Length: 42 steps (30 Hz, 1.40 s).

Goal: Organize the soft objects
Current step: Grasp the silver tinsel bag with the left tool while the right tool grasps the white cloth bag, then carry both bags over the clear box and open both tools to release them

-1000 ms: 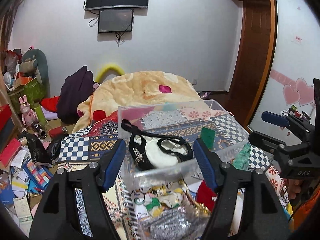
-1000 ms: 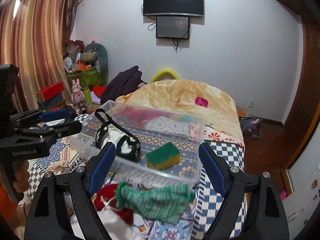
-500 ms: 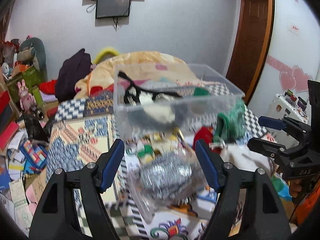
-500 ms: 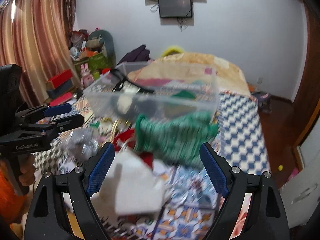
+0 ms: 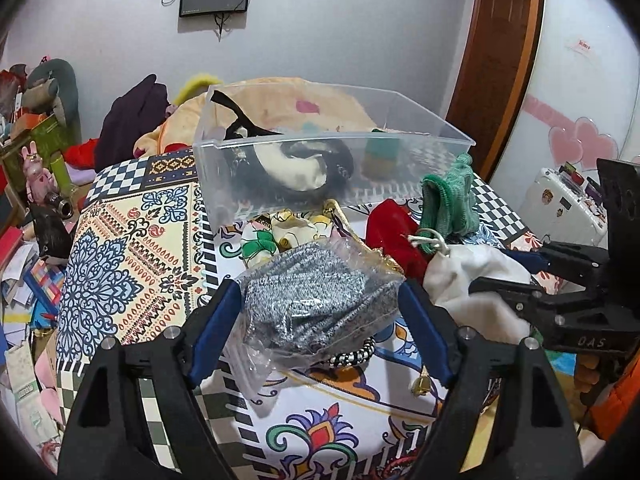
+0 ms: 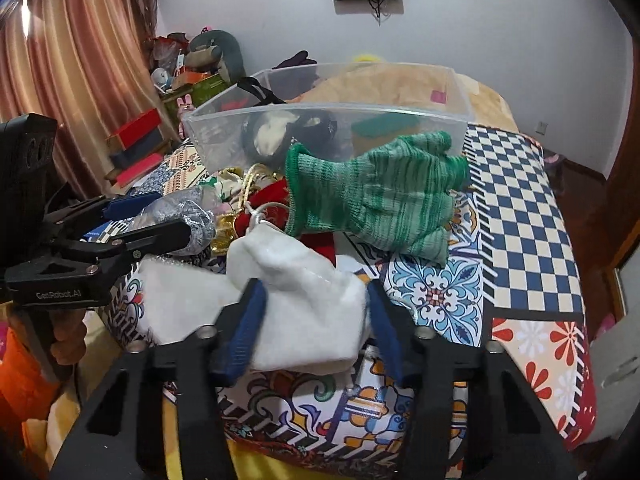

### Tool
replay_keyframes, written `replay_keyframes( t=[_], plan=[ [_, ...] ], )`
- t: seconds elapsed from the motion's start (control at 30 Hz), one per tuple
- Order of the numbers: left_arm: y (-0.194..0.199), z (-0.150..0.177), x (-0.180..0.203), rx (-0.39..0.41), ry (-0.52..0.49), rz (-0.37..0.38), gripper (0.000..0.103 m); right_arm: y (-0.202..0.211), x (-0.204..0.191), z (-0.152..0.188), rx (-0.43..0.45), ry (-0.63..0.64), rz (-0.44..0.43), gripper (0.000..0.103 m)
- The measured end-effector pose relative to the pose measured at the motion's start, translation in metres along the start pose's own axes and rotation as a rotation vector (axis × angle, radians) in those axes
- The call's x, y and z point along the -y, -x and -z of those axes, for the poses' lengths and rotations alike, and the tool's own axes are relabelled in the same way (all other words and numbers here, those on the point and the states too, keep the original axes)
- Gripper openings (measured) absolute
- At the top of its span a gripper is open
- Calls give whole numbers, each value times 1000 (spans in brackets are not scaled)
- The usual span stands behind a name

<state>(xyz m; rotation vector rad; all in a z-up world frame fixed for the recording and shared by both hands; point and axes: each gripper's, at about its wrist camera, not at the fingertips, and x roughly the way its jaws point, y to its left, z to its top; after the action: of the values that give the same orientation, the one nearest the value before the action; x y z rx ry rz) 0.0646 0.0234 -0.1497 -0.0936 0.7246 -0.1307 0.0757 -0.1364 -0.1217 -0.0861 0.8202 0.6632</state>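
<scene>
A clear plastic bin (image 5: pixel 336 136) stands on the patterned table and holds a black-and-white soft item (image 5: pixel 296 168) and a green-yellow sponge (image 5: pixel 380 158). In front of it lie a grey knit item in a plastic bag (image 5: pixel 316 304), a floral cloth (image 5: pixel 280 236), a red pouch (image 5: pixel 394 232), a green knit glove (image 6: pixel 372 196) and a white drawstring pouch (image 6: pixel 304 308). My left gripper (image 5: pixel 320 344) is open with its jaws either side of the grey bagged item. My right gripper (image 6: pixel 316 328) is open with its jaws either side of the white pouch.
The table carries a patchwork cloth (image 6: pixel 516 216). A bed with an orange blanket (image 5: pixel 280 96) lies behind the bin. Toys, boxes and papers clutter the floor at the left (image 5: pixel 28 240). A wooden door (image 5: pixel 500 60) is at the right.
Both grippers have dropped and moved forward from facing the bin. The left jaws now straddle the grey bagged item and the right jaws the white pouch, with the right jaws narrower.
</scene>
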Motion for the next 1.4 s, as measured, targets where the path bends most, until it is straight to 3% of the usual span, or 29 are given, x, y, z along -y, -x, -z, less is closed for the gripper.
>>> replay_keyframes(
  t=[0.13,0.23,0.7,1.17,1.4],
  plan=[
    [0,1,-2,13,0,-4,79,6,1,1,19,-11,-18,22],
    [1,2,-4,22,1,0,69,15,1,0,49,-11,-16,13],
    [16,-2,-18,67,45,0,30,60,3,-17,199,-42,-13,12],
    [71,-51,-10,246,20,-59,29,88,2,-63,369,-20,-3,12],
    [69,-80,-11,294,8,-84,29,82,6,-83,422,-25,29,12]
  ],
)
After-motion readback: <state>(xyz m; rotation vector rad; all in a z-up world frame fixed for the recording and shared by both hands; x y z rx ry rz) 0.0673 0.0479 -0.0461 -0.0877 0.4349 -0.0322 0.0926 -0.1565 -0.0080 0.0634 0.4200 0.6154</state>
